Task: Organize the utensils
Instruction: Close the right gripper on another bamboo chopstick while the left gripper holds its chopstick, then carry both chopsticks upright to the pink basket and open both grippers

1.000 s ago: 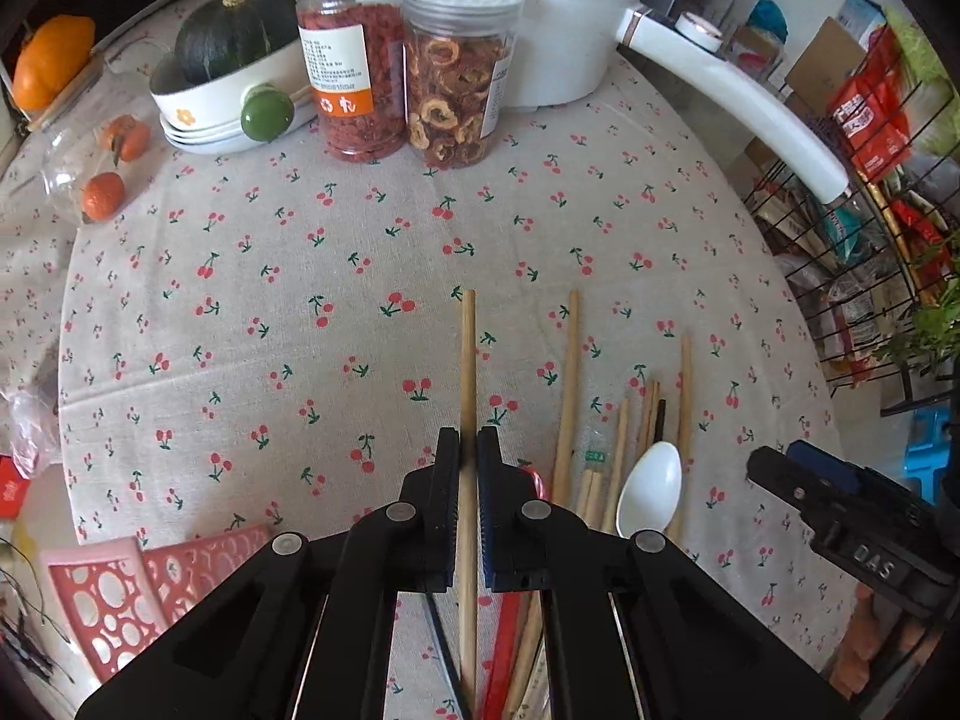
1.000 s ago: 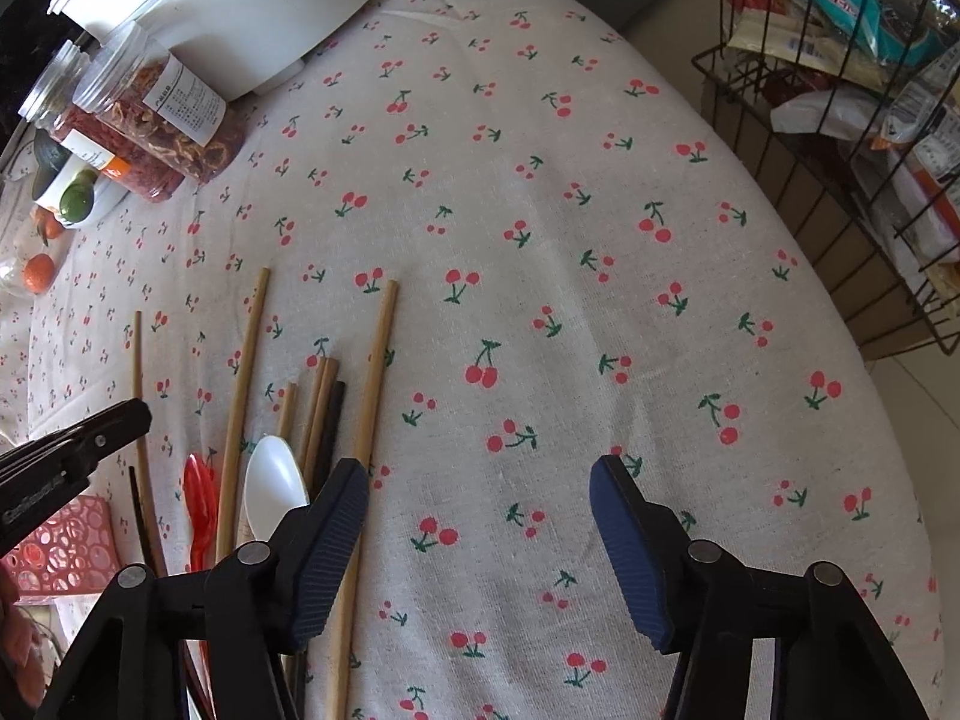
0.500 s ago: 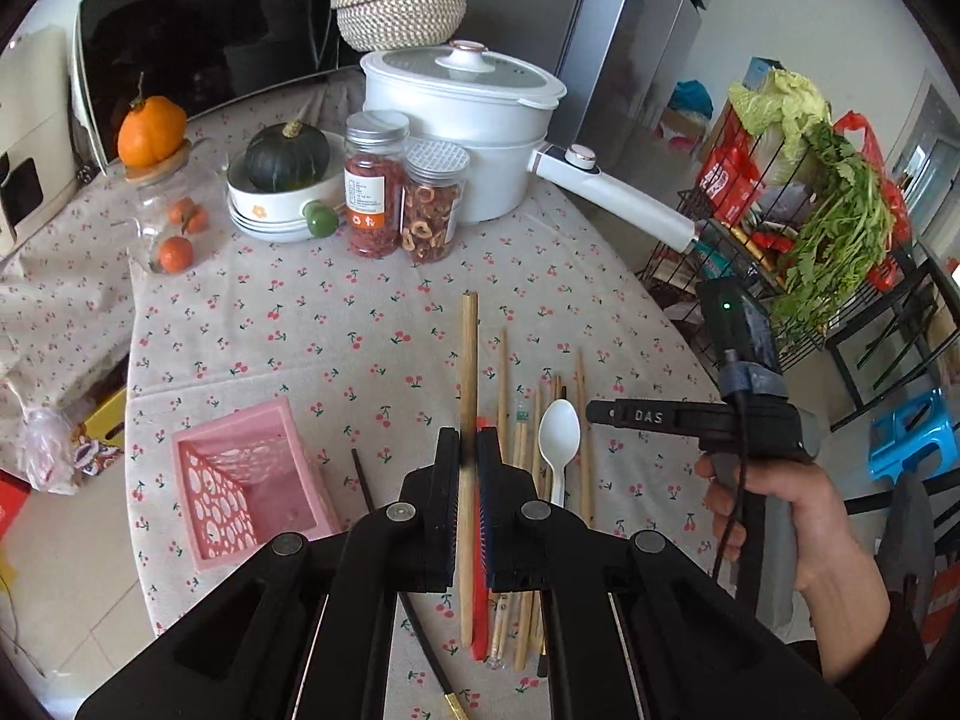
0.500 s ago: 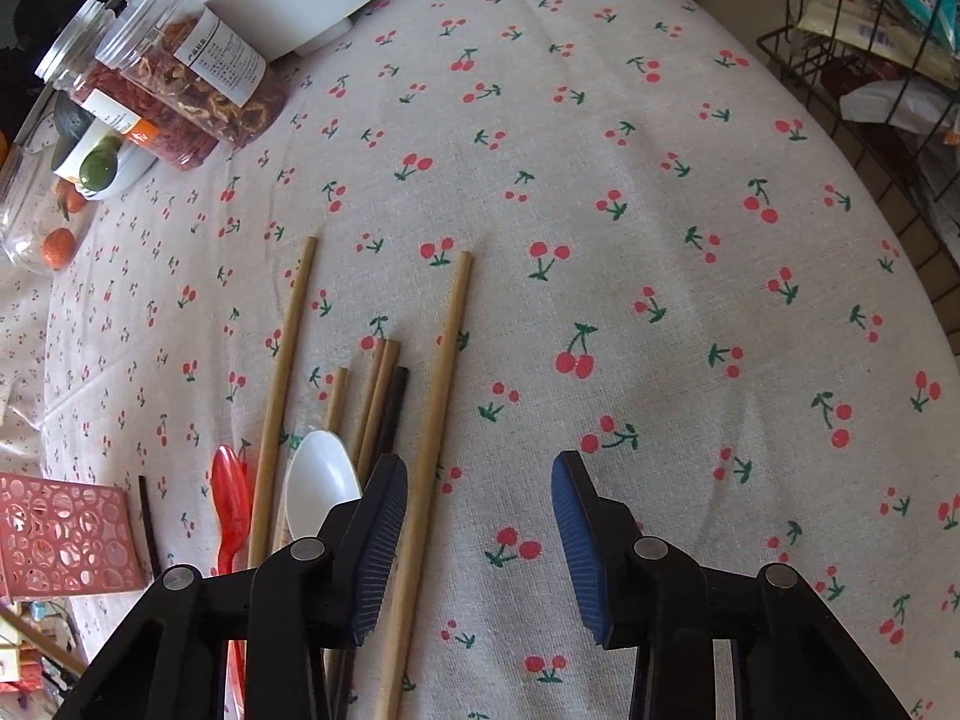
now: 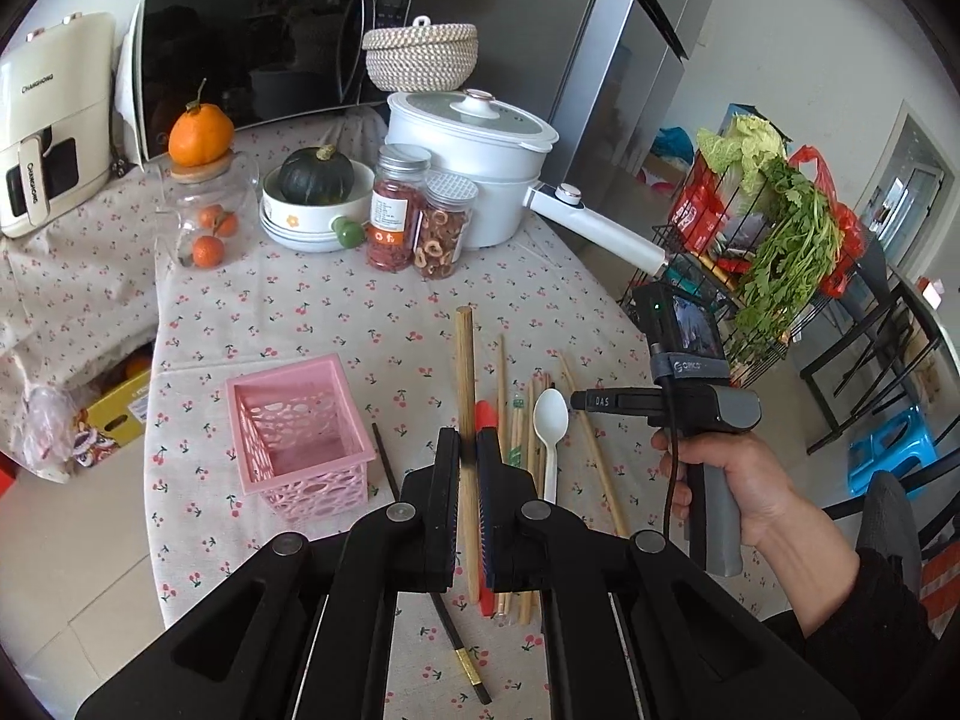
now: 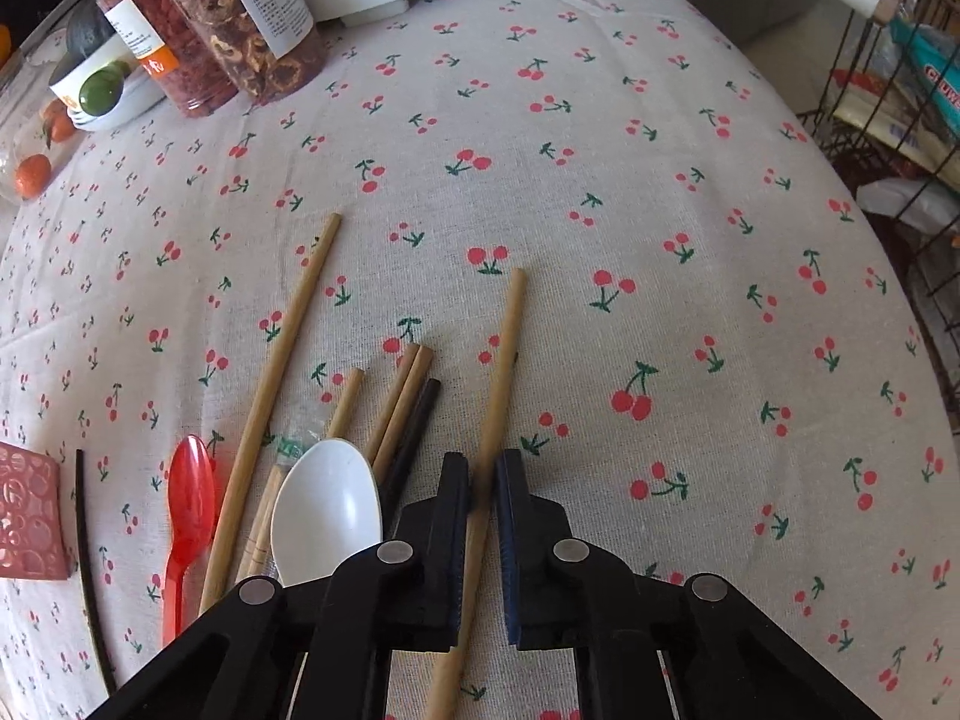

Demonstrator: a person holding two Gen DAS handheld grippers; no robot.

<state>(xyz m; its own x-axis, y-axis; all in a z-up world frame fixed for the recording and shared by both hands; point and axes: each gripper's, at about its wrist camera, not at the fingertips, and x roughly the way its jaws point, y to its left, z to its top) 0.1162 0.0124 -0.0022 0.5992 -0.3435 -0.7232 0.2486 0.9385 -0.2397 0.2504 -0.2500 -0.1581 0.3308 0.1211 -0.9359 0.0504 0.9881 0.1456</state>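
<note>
The left tool grips a long wooden chopstick lifted above the worktop, just right of the pink basket, while the right tool pinches another chopstick lying flat, which risks slipping or dragging its neighbours
</note>
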